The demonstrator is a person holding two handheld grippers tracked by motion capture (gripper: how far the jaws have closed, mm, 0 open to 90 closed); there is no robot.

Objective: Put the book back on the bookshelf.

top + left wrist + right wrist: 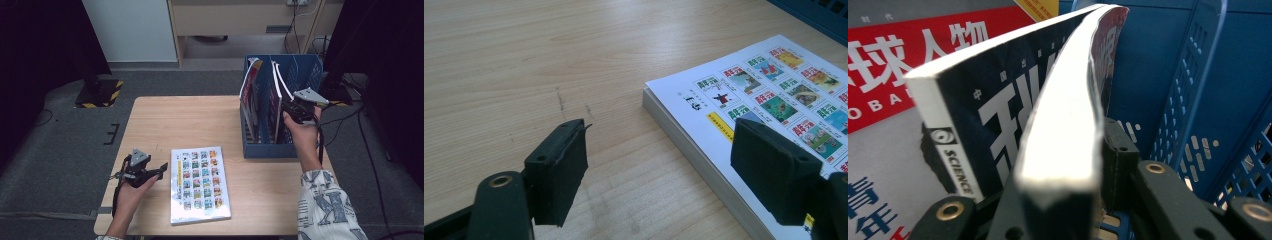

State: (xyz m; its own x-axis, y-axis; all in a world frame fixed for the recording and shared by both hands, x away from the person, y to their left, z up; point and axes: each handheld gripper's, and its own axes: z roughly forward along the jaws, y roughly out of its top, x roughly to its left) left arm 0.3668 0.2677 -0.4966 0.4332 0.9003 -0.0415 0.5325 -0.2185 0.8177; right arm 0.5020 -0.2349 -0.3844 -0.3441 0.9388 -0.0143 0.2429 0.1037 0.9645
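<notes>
Book flat on table; magazines upright in file rack, far right.

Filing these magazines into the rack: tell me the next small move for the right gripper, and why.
Probably open the right gripper a little more and draw it back: the magazine between its jaws already stands in the blue rack, beside another one.

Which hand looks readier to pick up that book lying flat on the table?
The left. Its tongs stand open just beside the flat book, with the book's edge already close to one pad. The right tongs are busy at the blue rack, with a magazine between their pads.
</notes>
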